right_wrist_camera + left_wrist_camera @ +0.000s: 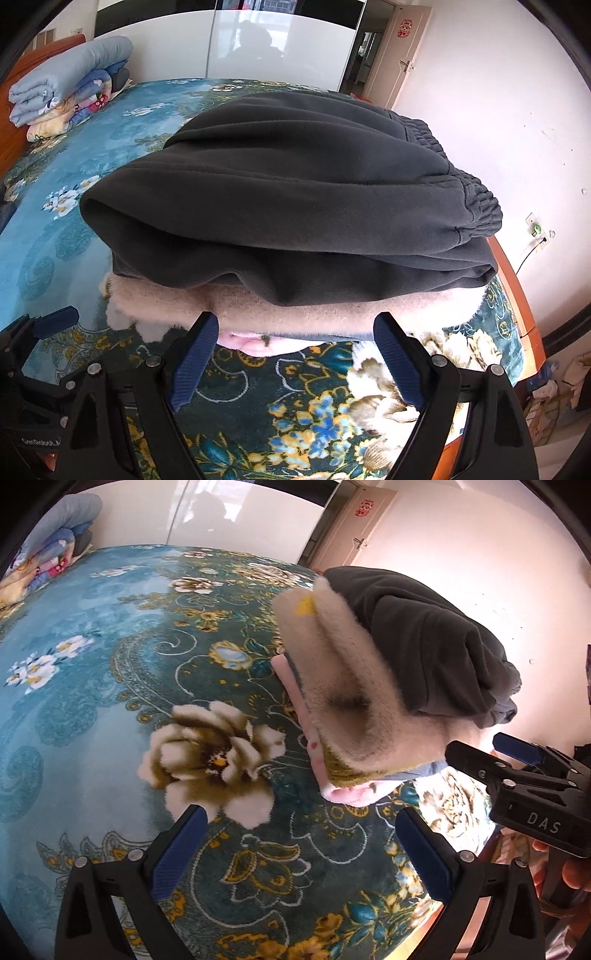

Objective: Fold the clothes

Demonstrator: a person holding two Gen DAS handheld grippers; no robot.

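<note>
A stack of folded clothes lies on the floral bedspread (92, 701). Dark grey sweatpants (295, 184) sit on top, their elastic waistband to the right. Beneath them is a beige fleece garment (314, 314), and under that a pink one (251, 341). In the left wrist view the sweatpants (436, 638), fleece (351, 686) and pink layer (343, 792) show from the side. My left gripper (301, 823) is open over bare bedspread, left of the stack. Just short of the stack's near edge, my right gripper (295, 325) is open with nothing between its fingers.
Folded quilts (70, 81) are piled at the bed's far left by the headboard. White wardrobe doors (277, 44) and a room door (399, 59) stand behind the bed. The wooden bed edge (517, 295) runs along the right, near a pale wall.
</note>
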